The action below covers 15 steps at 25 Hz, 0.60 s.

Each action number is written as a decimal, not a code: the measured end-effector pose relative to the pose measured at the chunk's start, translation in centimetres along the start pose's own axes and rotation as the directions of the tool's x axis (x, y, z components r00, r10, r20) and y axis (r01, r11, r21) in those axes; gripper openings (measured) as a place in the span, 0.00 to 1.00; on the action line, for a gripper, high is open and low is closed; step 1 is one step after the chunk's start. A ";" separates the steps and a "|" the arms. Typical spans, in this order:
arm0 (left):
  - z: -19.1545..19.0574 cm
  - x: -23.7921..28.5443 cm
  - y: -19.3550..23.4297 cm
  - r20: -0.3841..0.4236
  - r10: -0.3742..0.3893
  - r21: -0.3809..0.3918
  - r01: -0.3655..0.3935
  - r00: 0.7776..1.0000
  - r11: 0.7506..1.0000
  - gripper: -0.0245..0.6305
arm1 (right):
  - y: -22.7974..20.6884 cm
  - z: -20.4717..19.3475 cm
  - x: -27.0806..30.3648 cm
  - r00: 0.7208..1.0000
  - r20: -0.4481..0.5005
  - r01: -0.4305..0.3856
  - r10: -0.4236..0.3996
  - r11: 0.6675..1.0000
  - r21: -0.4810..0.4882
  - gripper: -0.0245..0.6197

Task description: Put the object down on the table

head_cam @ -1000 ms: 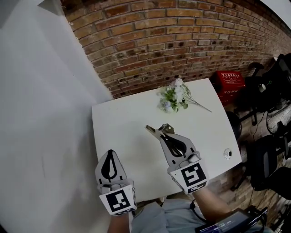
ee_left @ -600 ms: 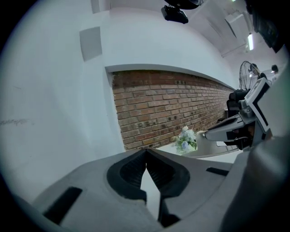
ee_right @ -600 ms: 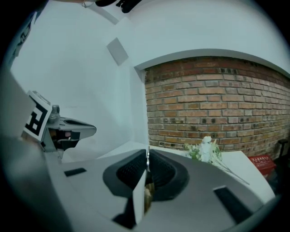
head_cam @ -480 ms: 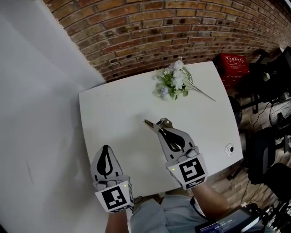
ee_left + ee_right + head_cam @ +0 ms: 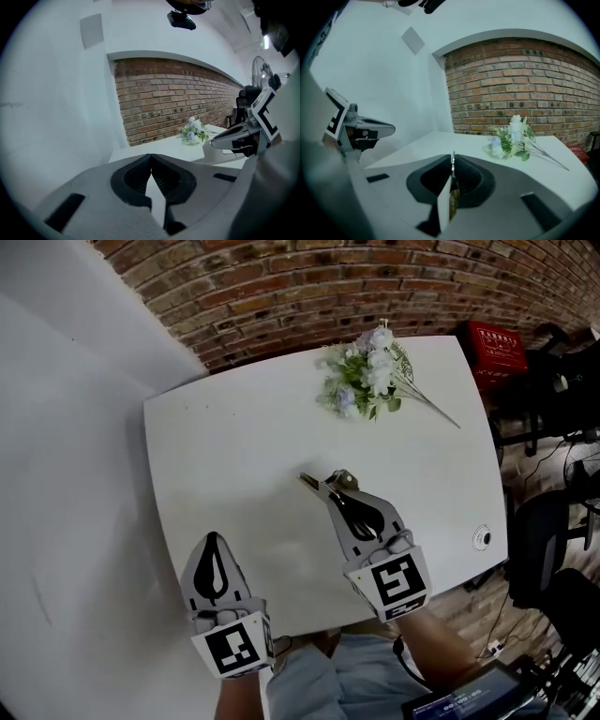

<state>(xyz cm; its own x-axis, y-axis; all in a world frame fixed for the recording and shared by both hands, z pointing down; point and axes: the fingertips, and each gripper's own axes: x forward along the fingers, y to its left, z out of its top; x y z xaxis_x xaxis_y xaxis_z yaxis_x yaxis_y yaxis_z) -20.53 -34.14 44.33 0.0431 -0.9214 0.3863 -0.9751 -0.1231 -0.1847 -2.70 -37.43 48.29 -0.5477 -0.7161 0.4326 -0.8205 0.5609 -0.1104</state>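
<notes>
Right gripper: fingers pressed together on a thin flat object. It is seen edge-on, pale on one face and brownish on the other, with a narrow metallic edge standing up between the tips. In the head view the object's pointed end pokes out past the tips toward upper left. It sits at frame centre, over the middle of the white worktop; contact with the surface cannot be told. Left gripper: fingers closed tip to tip, nothing between them, only a narrow slit lower down. It is at lower left of the head view, over the worktop's near edge and well apart from the right gripper. A bunch of white and pale-blue flowers lies at the upper right of the worktop, stems pointing right, well apart from both grippers. Brick wall runs across the top of the frame. Red crate at upper right. Small round fitting near the worktop's right edge.
</notes>
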 end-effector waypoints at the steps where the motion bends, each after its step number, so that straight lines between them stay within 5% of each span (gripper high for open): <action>1: -0.3 0.1 0.0 -0.006 0.000 -0.002 0.000 1.000 1.000 0.05 | 0.0 -0.3 0.2 1.000 -0.004 -0.001 0.001 1.000 0.000 0.08; 15: -1.6 0.3 0.2 -0.033 -0.014 -0.011 0.013 0.999 1.000 0.05 | 0.2 -2.7 1.0 0.999 -0.055 0.002 -0.002 1.000 -0.003 0.08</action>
<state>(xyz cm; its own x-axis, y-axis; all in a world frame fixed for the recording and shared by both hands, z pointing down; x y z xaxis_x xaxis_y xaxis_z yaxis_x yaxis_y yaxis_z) -21.04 -33.84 45.81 0.0492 -0.9071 0.4181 -0.9768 -0.1310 -0.1693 -2.96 -36.91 51.11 -0.5365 -0.6934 0.4810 -0.8210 0.5608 -0.1072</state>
